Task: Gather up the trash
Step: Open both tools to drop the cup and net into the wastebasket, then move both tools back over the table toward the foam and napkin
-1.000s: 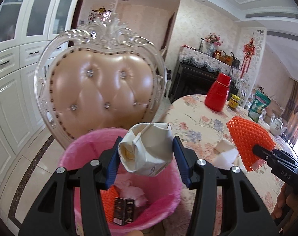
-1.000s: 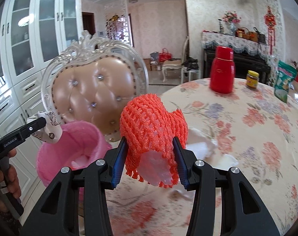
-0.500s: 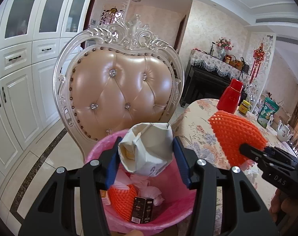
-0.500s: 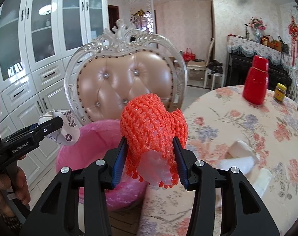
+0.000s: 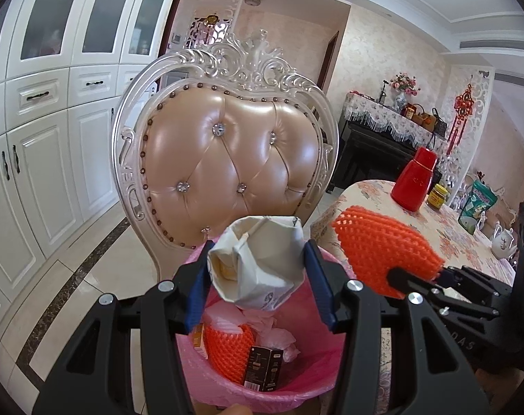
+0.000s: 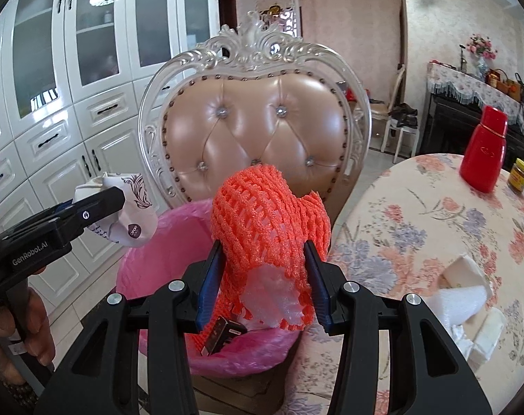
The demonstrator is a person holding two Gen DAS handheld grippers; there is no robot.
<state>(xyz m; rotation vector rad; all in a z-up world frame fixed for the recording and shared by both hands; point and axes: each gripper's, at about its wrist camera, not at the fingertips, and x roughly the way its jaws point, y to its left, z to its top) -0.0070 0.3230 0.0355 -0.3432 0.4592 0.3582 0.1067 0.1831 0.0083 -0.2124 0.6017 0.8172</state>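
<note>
left gripper (image 5: 256, 278): clamped on crumpled paper carton (image 5: 258, 263), now hanging over the pink bin (image 5: 227, 385) at lower centre; a second ago only near its rim

right gripper (image 6: 263, 282): squeezing orange foam net (image 6: 269, 221), swung in from the table (image 6: 435, 228) toward the bin's right edge

change: chair (image 6: 255, 117) slid to frame centre in both views

meaning: both pieces nearly over the opening, probably ready to drop soon

leftover: white scraps (image 6: 466, 287) on the table, lower right

Both grippers' fingers (image 5: 318, 287) (image 6: 313, 282) clamped, angled slightly downward.
</note>
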